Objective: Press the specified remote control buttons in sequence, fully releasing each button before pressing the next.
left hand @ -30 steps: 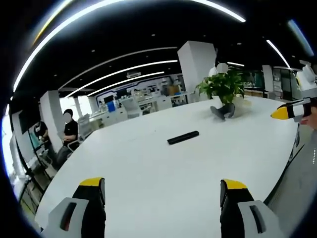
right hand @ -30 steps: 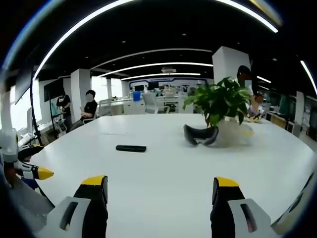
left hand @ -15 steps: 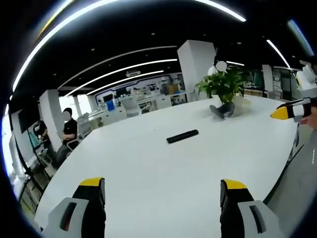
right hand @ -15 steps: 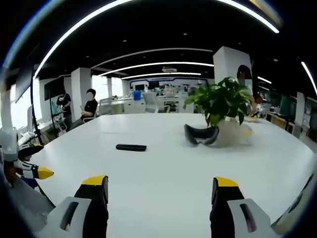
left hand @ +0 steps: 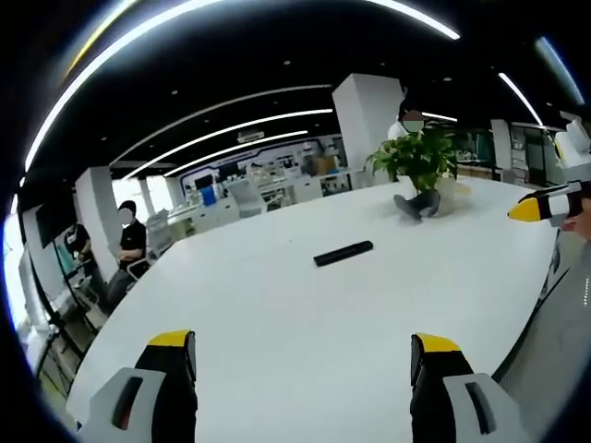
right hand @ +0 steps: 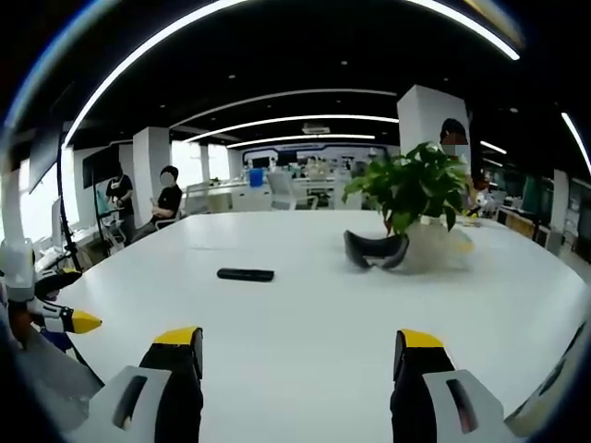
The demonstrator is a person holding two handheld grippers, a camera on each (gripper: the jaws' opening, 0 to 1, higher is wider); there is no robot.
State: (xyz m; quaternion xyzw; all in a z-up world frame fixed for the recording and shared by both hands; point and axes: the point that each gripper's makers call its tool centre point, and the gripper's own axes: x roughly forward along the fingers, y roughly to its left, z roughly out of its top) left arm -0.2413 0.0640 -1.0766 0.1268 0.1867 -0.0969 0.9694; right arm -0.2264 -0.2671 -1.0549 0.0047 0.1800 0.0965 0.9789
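Observation:
A slim black remote control (left hand: 343,253) (right hand: 245,274) lies flat on the big white table (left hand: 305,314) (right hand: 305,305), well beyond both grippers. My left gripper (left hand: 303,355) stands open over the table's near part, nothing between its yellow-tipped jaws. My right gripper (right hand: 300,351) is open too, with its jaws wide apart and empty. The right gripper's yellow tip (left hand: 528,209) enters the left gripper view at the right edge. The left gripper's yellow tip (right hand: 78,322) pokes into the right gripper view at the left edge.
A potted green plant (left hand: 418,159) (right hand: 411,189) stands at the table's far side with a dark headset (right hand: 375,251) (left hand: 416,206) beside it. People (left hand: 129,242) (right hand: 166,198) sit past the table's far left end. Office desks and pillars fill the background.
Both views have shifted by a few pixels from small hand motion. The remote and both grippers stay as they were.

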